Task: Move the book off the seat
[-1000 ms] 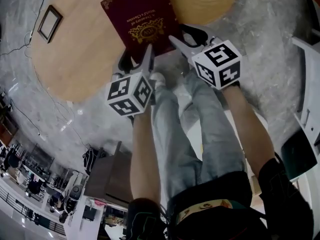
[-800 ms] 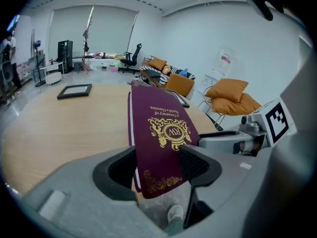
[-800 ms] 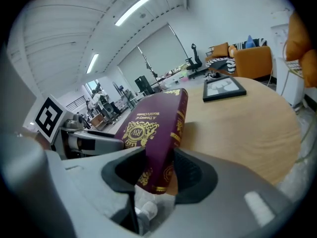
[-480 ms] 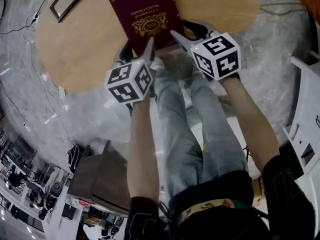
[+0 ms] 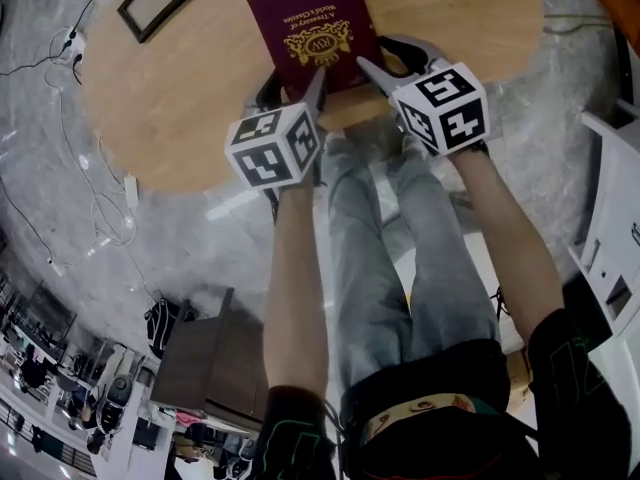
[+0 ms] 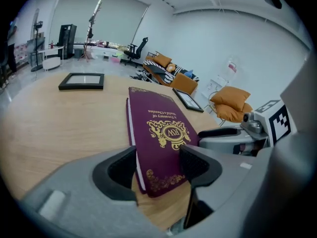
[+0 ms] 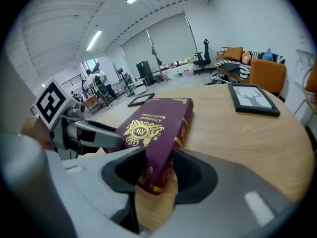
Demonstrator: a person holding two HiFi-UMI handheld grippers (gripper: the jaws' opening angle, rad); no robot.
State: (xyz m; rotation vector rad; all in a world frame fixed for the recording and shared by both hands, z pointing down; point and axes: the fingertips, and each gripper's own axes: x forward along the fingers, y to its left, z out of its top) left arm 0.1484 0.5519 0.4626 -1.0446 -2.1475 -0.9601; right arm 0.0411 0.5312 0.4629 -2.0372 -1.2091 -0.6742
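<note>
A maroon hardback book (image 5: 312,28) with gold print is over the round wooden table (image 5: 180,98), its near end at the table's near edge. Each gripper holds one near corner. My left gripper (image 5: 300,93) is shut on the book's left near corner, and in the left gripper view the cover (image 6: 158,133) runs between both pads. My right gripper (image 5: 385,66) is shut on the right near corner by the spine (image 7: 181,128). In both gripper views the near end looks slightly raised off the wood. I cannot tell whether the far end touches the table.
A black picture frame (image 5: 157,1) lies on the table left of the book, and another frame (image 7: 252,99) lies to its right. Cables (image 5: 100,208) trail over the grey floor. White furniture (image 5: 612,218) stands at the right. The person's legs (image 5: 400,268) are below the grippers.
Both grippers have carried the book farther in over the tabletop. Its near end was past the table's edge and now sits at that edge. Both grips are unchanged.
</note>
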